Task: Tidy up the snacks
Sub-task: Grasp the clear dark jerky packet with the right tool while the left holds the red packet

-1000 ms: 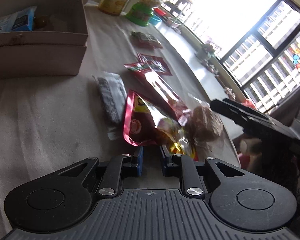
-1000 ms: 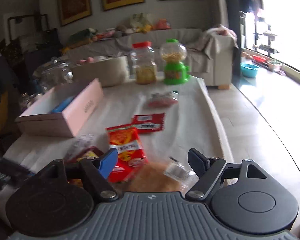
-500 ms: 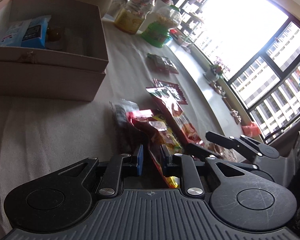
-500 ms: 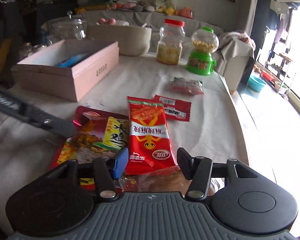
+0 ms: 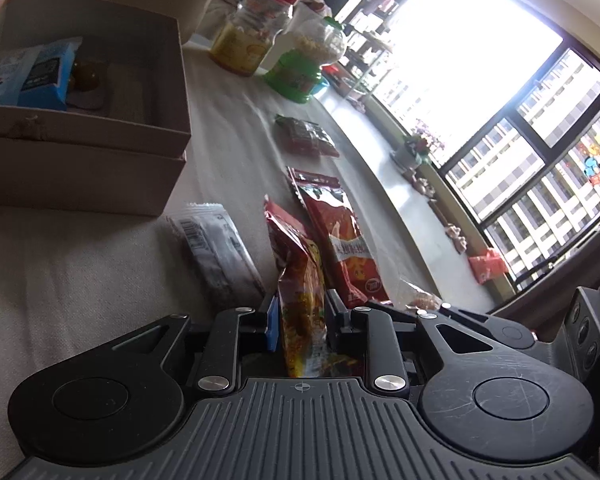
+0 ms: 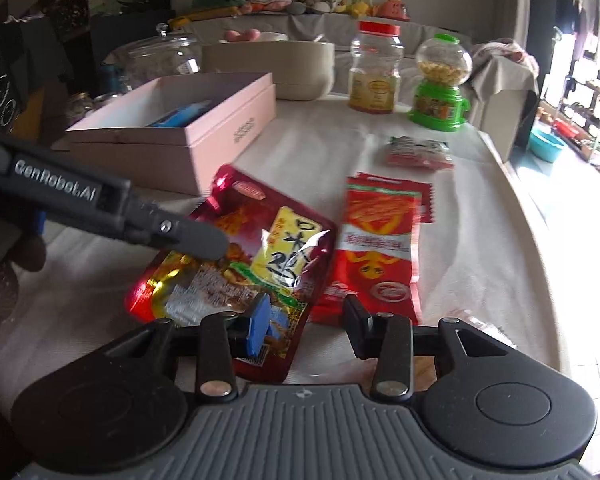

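Observation:
My left gripper (image 5: 300, 320) is shut on a shiny red and yellow snack bag (image 5: 300, 280), held on edge above the table; the bag also shows in the right wrist view (image 6: 256, 256) with a left finger (image 6: 188, 236) across it. My right gripper (image 6: 304, 320) is open and empty, low over the bag's near corner. A red snack packet (image 6: 376, 248) lies to the right. An open pink box (image 6: 180, 136) with a blue packet (image 5: 28, 76) inside stands at the back left.
A grey wrapper (image 5: 216, 252), a flat red sachet (image 6: 424, 204) and a small red-green pack (image 6: 416, 152) lie on the white cloth. A red-lidded jar (image 6: 374, 72), green candy dispenser (image 6: 440, 88) and a bowl (image 6: 276, 68) stand at the back. The table edge (image 6: 540, 240) curves on the right.
My left gripper has lifted the red and yellow bag and turned it on edge. My right gripper has narrowed somewhat and moved left, away from the clear-wrapped snack.

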The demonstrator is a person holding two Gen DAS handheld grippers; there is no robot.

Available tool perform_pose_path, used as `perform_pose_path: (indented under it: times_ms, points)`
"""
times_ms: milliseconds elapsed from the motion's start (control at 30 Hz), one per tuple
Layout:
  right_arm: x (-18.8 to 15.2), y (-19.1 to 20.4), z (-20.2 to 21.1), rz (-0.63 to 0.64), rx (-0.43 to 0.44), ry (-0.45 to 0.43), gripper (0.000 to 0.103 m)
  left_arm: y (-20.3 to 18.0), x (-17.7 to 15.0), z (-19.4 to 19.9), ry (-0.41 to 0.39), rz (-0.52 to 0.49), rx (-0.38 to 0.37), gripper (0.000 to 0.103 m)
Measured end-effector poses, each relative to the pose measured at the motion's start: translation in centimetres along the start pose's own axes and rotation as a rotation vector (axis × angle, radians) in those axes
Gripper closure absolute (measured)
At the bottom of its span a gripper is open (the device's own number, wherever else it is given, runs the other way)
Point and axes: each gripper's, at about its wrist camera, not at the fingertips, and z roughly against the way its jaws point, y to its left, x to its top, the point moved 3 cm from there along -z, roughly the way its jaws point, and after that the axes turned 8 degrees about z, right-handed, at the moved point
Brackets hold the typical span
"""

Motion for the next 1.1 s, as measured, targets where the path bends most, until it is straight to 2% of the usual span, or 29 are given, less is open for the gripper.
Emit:
perform_pose_path:
  times_ms: [100, 267, 367, 467, 500, 533, 667, 767, 900, 1000, 1100]
  points:
    - [-0.1, 1.8, 0.2, 0.012, 0.08, -0.003, 0.062, 0.0, 0.0, 1.8, -0.015, -0.014, 0.0, 0.076]
    - [-0.3, 4.0, 0.9, 0.06, 0.154, -0.013, 0.062, -1.0, -0.4, 4.1, -0.038, -0.091, -0.012, 0.076]
    - [-0.4, 4.0, 0.8, 0.055, 0.156, -0.015, 0.062, -0.7, -0.1, 2.8, -0.052, -0.119, 0.036, 0.075]
    - [-0.5, 3.9, 1.0, 0.051, 0.155, -0.018, 0.062, 0.5, 0.4, 0.3, -0.034, -0.1, 0.101, 0.074]
    - [-0.6, 3.9, 1.1, 0.053, 0.151, -0.02, 0.062, 0.9, 0.5, -0.2, -0.04, -0.087, 0.092, 0.069]
    - [-0.7, 3.9, 1.0, 0.056, 0.146, -0.023, 0.062, 1.1, 0.6, -0.4, -0.062, -0.078, 0.067, 0.07]
    - [-0.9, 3.9, 1.0, 0.064, 0.137, -0.036, 0.061, 1.2, 0.8, -0.8, -0.067, -0.086, 0.054, 0.07]
    - [-1.0, 4.4, 1.1, 0.084, 0.133, -0.045, 0.055, 1.5, 0.7, -0.6, -0.05, -0.078, 0.035, 0.071]
    - [-1.2, 5.0, 1.1, 0.107, 0.146, -0.051, 0.038, 2.7, 0.5, 0.1, -0.016, 0.007, -0.014, 0.076]
    - [-1.2, 5.2, 1.3, 0.112, 0.138, -0.055, 0.03, 3.2, 0.0, 1.4, -0.04, 0.025, -0.016, 0.079]
    - [-1.1, 4.4, 1.5, 0.072, 0.117, -0.075, 0.029, 4.1, -0.4, 4.0, -0.079, 0.056, -0.015, 0.08]
